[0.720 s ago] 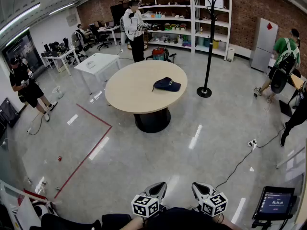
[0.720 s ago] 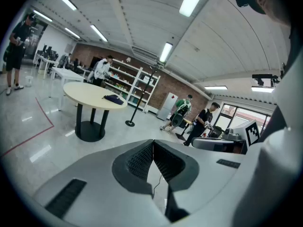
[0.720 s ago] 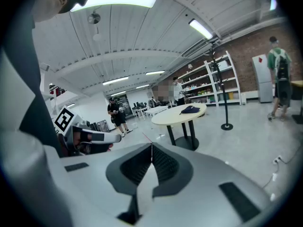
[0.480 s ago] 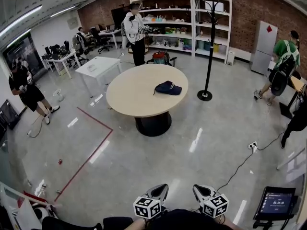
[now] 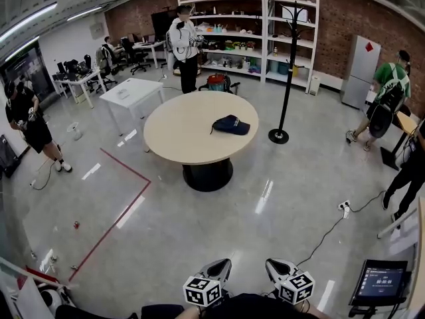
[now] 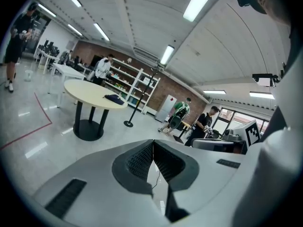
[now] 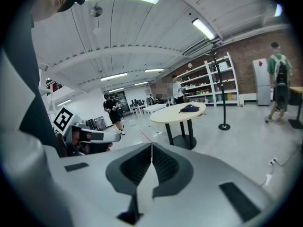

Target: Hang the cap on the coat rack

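Standing off: the left gripper (image 5: pixel 219 266) and right gripper (image 5: pixel 275 266) are held low, side by side in front of the person, well apart from everything the task needs.
Jaws: each pair is pressed together with nothing between the pads; both grippers are empty.
Cap: the dark cap (image 5: pixel 231 124) lies on the round table (image 5: pixel 179 138), on the half towards the rack, and is the only thing on that top.
Bearing: from the grippers the cap sits at about 12 o'clock, far across the open floor.
Long axis: it seems to run roughly 9 to 3 o'clock; I cannot tell which end is the brim.
Nearer hand: I judge the left gripper slightly more in line with the cap, though neither is within reach.
Coat rack: the black coat rack (image 5: pixel 285 65) stands upright on the floor at about 2 o'clock from the cap, just beside the table, its hooks apparently bare.
Containers: the white shelves (image 5: pixel 246 38) behind hold small goods, too far off to name.
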A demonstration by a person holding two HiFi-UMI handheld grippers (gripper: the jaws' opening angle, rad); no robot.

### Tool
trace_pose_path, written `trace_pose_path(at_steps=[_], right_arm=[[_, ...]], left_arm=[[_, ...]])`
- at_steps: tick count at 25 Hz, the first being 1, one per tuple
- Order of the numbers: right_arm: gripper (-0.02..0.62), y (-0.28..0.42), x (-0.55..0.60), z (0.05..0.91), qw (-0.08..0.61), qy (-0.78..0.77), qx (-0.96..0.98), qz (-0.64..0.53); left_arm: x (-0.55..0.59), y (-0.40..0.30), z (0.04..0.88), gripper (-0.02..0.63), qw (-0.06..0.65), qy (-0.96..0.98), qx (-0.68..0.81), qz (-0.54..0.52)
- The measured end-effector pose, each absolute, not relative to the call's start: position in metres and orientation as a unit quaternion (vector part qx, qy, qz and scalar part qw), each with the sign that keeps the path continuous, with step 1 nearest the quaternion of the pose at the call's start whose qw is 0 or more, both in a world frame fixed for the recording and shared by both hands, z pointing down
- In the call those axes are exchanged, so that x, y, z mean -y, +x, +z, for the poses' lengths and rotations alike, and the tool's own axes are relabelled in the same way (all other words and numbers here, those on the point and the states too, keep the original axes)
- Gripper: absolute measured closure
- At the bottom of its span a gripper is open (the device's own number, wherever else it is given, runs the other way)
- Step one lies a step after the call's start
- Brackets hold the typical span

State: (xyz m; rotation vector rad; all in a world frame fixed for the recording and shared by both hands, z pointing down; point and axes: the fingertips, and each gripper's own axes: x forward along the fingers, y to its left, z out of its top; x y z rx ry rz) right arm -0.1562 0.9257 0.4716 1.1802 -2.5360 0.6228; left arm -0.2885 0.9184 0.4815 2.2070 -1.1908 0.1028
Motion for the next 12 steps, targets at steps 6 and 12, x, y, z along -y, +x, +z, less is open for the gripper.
trace_pose_path(at_steps=[6,12], right_arm=[[0.591,-0.186,-0.917,0.494,0.152,0.405,0.873,0.225],[0.591,-0.207,-0.888,0.505,0.166,0.38,0.88,0.232]], left_arm=[[-0.917,-0.323,0.504,0.6,0.325,0.824,0.463,0.032],[-0.899,-0.344,0.52,0.6,0.337,0.808,0.483,0.025]])
